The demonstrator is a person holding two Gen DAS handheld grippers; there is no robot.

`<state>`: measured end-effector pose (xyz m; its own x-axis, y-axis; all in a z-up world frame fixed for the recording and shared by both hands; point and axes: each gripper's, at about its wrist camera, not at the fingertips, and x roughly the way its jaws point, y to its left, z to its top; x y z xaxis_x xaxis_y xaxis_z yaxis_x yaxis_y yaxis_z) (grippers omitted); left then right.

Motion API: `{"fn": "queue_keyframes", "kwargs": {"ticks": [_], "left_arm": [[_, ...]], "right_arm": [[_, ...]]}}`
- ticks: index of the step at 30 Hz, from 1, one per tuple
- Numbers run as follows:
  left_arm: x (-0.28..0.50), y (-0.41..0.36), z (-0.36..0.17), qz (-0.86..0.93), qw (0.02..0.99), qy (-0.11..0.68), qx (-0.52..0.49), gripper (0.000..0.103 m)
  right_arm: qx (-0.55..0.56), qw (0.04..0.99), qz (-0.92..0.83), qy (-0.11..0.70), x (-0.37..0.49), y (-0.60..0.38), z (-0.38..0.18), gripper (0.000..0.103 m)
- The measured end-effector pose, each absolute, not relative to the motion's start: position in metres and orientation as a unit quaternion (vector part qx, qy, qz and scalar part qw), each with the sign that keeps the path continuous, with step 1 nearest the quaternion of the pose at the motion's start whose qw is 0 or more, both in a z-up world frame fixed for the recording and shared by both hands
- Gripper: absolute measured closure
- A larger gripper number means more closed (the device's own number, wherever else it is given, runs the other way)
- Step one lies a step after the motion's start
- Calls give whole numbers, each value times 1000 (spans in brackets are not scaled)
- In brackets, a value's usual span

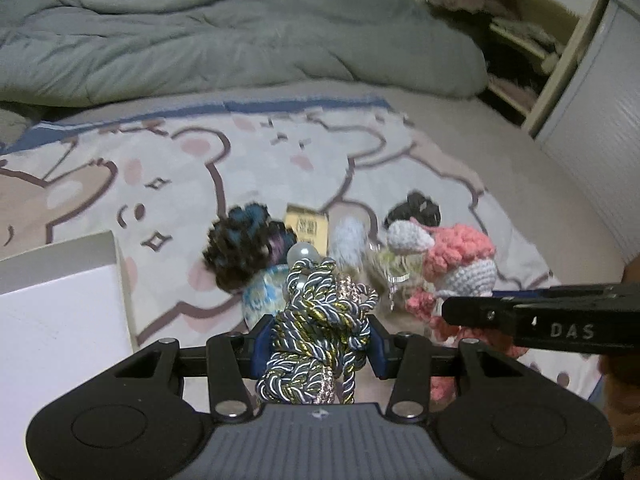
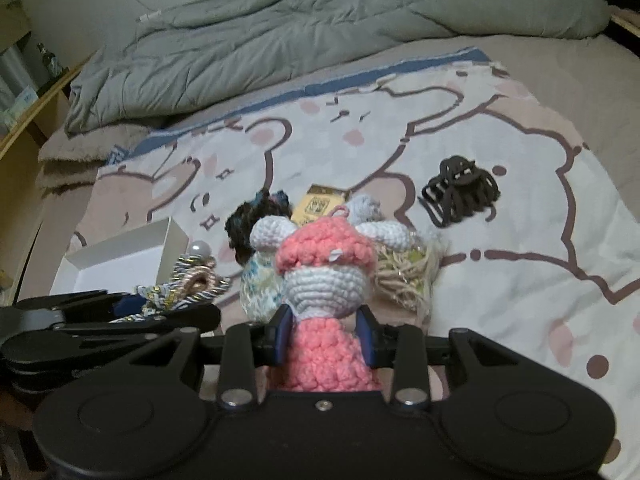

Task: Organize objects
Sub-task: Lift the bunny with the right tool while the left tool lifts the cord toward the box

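A rumpled grey quilt (image 1: pixel 224 40) is heaped at the far end of a bed (image 2: pixel 580 80) spread with a cartoon-bear blanket in pink, cream and blue (image 2: pixel 500 280); only the left wrist view takes in the open pale wooden shelving (image 1: pixel 548 52) beside the bed, while only the right wrist view shows the dark brown plastic claw hair clip (image 2: pixel 460 196) lying clear on the blanket, apart from the cluster of small objects; an open white cardboard box (image 2: pixel 120 260) sits at the left; white letters "DAS" mark the right gripper's black arm in the left view; a small tan carton (image 1: pixel 306 226) carries print too blurred to read; the left gripper (image 1: pixel 316 340) has its jaws pinching a knotted grey, gold and pink twisted cord bundle with pearl beads (image 1: pixel 320 320); the right gripper (image 2: pixel 326 340) has its jaws pinching a pink and white crocheted doll (image 2: pixel 326 280).
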<state>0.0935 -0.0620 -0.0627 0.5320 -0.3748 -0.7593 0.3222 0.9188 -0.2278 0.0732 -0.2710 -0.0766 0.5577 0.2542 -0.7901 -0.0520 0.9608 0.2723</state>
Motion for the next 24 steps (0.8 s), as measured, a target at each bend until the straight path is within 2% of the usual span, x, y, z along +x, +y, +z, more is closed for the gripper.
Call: {"fn": "queue_keyframes", "kwargs": {"ticks": [13,24], "left_arm": [[83,-36,-39,-176,898,397,-67,55],[79,7,-29,-131,914,377,-79,55]], "right_arm": [[113,900,87,412,72,-258,-56,67],[68,916,101,382,70,-223,-44,67]]}}
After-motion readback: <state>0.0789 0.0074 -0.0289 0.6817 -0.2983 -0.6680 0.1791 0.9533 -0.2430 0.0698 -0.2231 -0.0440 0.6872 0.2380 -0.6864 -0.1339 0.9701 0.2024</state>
